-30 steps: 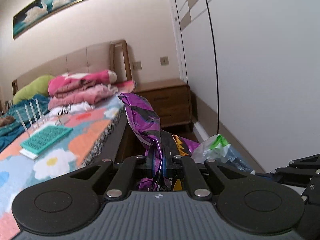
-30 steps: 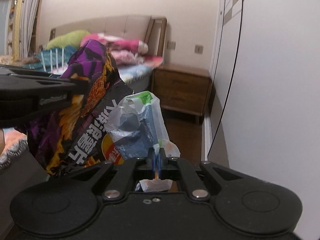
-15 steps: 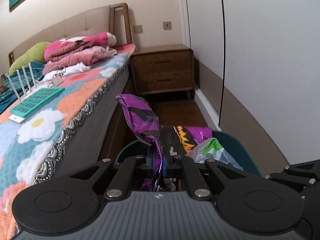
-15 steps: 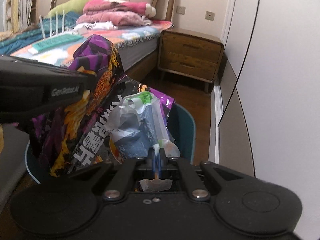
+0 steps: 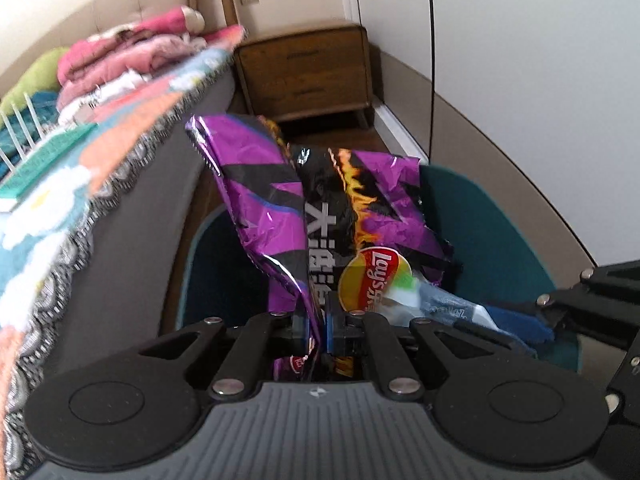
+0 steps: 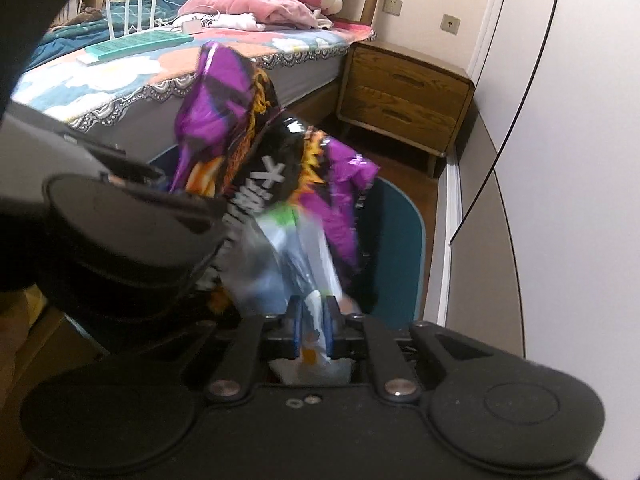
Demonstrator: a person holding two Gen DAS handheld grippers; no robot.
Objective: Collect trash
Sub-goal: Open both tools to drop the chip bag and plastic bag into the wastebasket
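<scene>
The teal bin stood on the floor between the bed and the pale wardrobe, with the wooden nightstand beyond it at about twelve o'clock. Both pieces of trash hung over its open mouth.

The purple chip bag was the larger of the two. Its long axis ran from the left gripper up and away toward the nightstand, the crumpled top end leaning to about eleven o'clock. It was shiny foil, purple with black bands, orange flames, white characters and a red-and-yellow Lay's badge low on its face. The left gripper's jaws were clamped together on the bag's lower edge, foil pinched between the blue pads.

The clear plastic wrapper, smaller and blurred, showed a green patch at its top and bluish print lower down. It rose from the right gripper toward eleven o'clock, lying just against the chip bag's right side. The right gripper's jaws had just been parting, and a narrow gap showed beside the pads with the wrapper's white tail between them.
</scene>
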